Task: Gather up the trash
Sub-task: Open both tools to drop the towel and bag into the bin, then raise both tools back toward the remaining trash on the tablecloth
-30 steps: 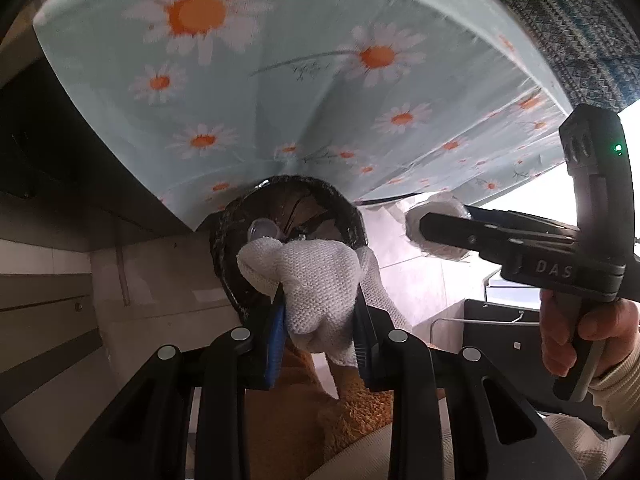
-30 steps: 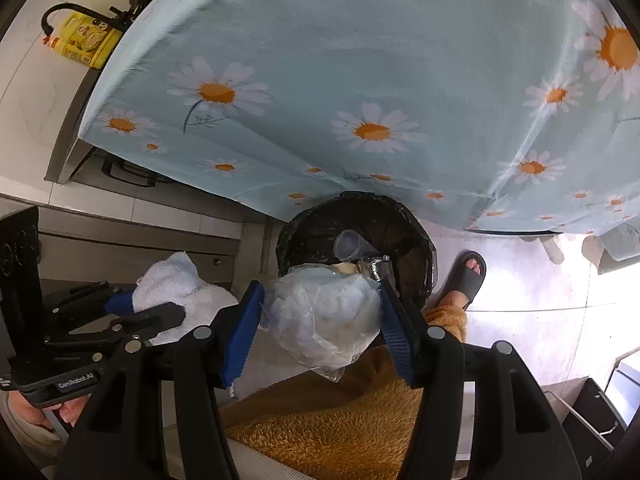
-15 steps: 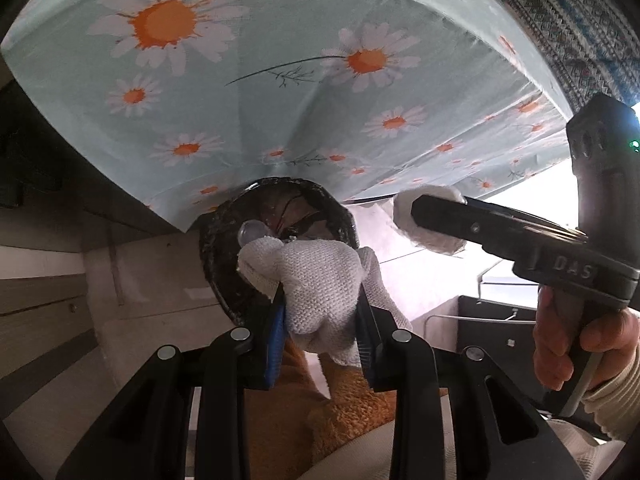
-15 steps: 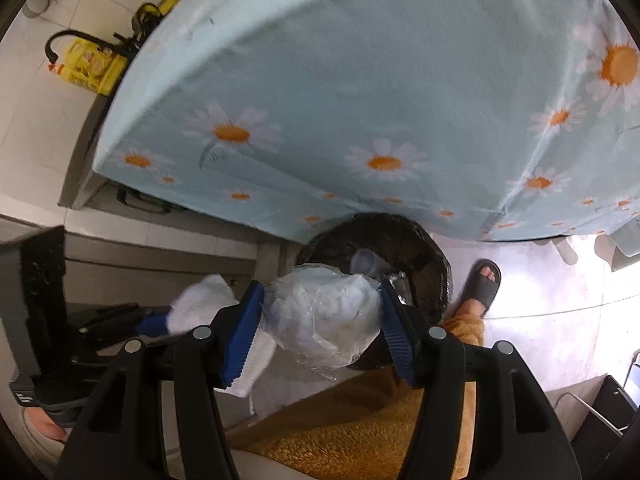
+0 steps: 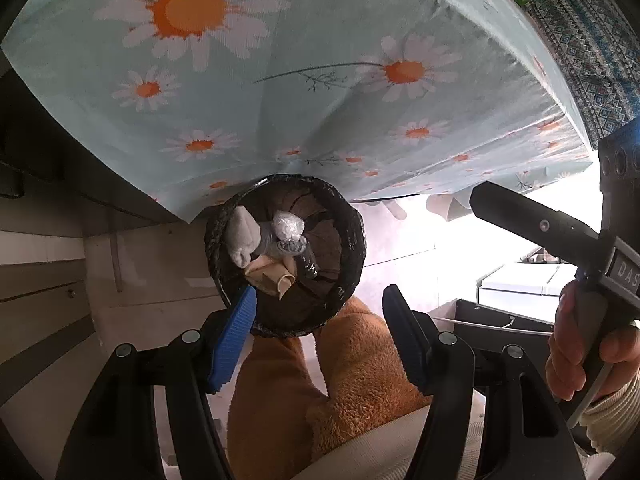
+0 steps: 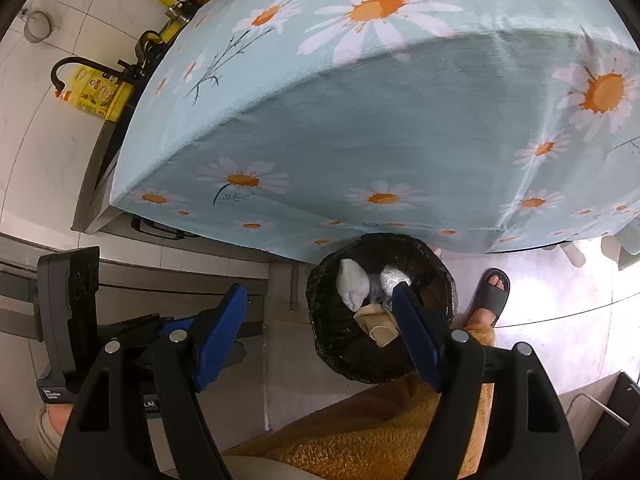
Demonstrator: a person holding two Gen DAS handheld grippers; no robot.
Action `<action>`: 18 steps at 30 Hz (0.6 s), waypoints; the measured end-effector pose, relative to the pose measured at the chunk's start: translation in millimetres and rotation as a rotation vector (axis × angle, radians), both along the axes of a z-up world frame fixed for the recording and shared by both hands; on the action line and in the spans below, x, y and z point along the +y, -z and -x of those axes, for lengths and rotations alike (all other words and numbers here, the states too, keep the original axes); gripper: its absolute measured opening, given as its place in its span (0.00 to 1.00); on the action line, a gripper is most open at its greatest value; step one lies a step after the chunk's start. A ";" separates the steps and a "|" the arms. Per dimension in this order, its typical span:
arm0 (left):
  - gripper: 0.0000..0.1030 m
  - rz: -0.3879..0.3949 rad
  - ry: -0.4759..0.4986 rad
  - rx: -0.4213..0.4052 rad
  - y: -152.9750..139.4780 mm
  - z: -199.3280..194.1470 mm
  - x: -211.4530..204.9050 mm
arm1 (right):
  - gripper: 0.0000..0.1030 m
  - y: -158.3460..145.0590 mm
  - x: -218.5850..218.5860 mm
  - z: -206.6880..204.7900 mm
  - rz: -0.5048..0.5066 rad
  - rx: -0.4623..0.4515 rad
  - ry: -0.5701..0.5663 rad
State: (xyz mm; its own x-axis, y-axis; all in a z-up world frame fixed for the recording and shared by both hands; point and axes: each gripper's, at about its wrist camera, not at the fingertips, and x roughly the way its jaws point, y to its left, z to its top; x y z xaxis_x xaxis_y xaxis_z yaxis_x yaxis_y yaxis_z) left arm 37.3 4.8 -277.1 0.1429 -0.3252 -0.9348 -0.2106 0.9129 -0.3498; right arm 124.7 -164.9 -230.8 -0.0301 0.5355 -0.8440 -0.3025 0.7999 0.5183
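Note:
A black-lined trash bin (image 5: 352, 236) (image 6: 440, 276) stands on the floor under the table's edge. Inside it lie a white knitted cloth (image 5: 244, 236) (image 6: 352, 284), a crumpled clear plastic bag (image 5: 286, 224) (image 6: 394, 278) and beige paper scraps (image 5: 274, 276) (image 6: 378, 326). My left gripper (image 5: 316, 320) hangs above the bin, its jaws opening with nothing between them. Beside the bin's near left, my right gripper (image 6: 320, 326) is also opening and holds nothing. The right gripper's black body (image 5: 560, 232) shows at the right of the left wrist view, held by a hand.
A table with a light-blue daisy tablecloth (image 5: 320, 80) (image 6: 360, 120) overhangs the bin. A person's orange fleece legs (image 5: 340, 380) and a sandalled foot (image 6: 490, 294) are close to the bin. Yellow oil bottles (image 6: 96, 92) stand on a counter at left.
Both grippers opened. The white cloth fell from the left gripper and the plastic bag from the right one; both now lie in the bin.

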 end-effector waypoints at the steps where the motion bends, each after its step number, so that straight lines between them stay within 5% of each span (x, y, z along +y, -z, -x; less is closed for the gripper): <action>1: 0.62 -0.004 -0.001 -0.002 -0.9 -0.7 0.9 | 0.73 -0.8 -0.1 0.7 0.003 -0.002 0.000; 18: 0.62 -0.030 -0.033 -0.161 -62.2 3.7 19.6 | 0.73 -52.9 4.1 8.1 -0.033 -0.099 0.016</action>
State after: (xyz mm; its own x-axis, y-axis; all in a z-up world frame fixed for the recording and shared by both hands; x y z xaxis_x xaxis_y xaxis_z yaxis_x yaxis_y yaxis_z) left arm 33.6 24.3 -214.9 0.3014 -0.2901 -0.9083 -0.1839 0.9170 -0.3539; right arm 116.6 -160.8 -178.0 0.0613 0.5628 -0.8243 -0.3403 0.7882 0.5128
